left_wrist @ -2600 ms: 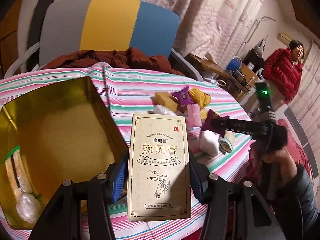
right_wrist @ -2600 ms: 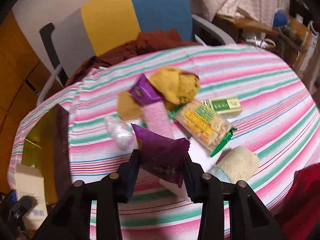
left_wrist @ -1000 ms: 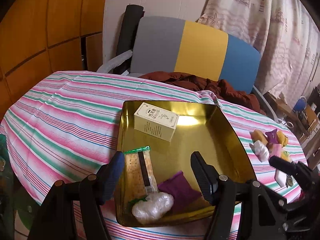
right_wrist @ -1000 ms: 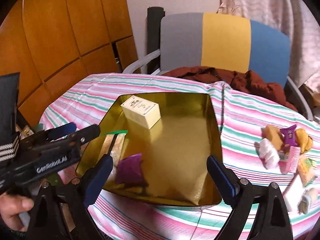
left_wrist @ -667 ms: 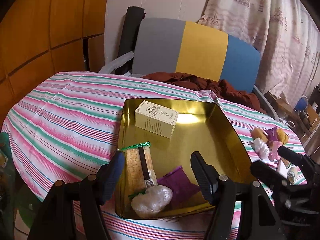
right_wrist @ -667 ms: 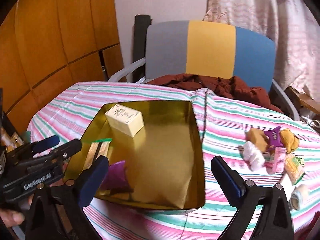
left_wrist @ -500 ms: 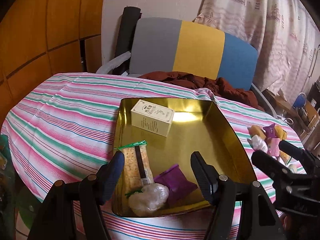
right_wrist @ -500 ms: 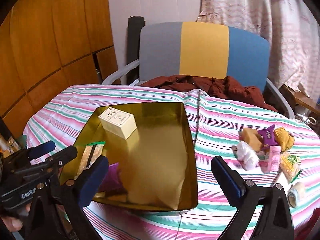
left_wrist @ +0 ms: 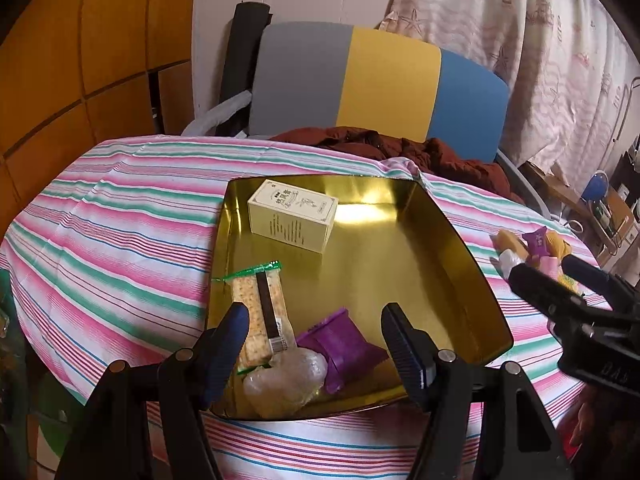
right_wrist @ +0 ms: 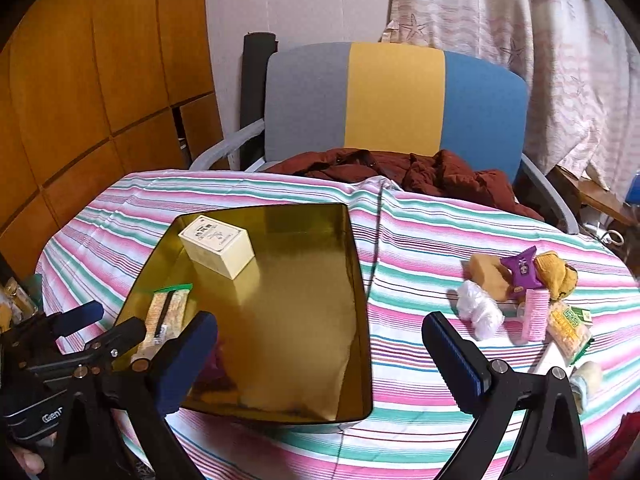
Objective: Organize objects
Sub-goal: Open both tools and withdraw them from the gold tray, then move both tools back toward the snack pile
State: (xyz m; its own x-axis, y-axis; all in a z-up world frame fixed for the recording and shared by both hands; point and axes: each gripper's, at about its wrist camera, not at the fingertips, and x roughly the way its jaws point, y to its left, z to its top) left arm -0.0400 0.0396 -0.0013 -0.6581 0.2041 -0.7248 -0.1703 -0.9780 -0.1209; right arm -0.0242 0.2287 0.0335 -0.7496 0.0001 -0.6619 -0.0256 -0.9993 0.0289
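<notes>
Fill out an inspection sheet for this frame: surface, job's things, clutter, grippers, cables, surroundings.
Surface: striped tablecloth.
Job's things: gold tray holds cream box, cracker pack, purple packet, clear bag; snack pile lies on the cloth right of the tray.
Clutter: nothing seen.
Grippers: left gripper open, empty; right gripper open, empty.
Cables: nothing seen.
Surroundings: three-colour chair, brown coat, curtain, wood panels.

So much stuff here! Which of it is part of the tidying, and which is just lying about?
Part of the tidying: gold tray; cream box, cracker packet and purple packet in it; snack pile waiting on the tablecloth.

Just lying about: chair, brown jacket, curtain.
</notes>
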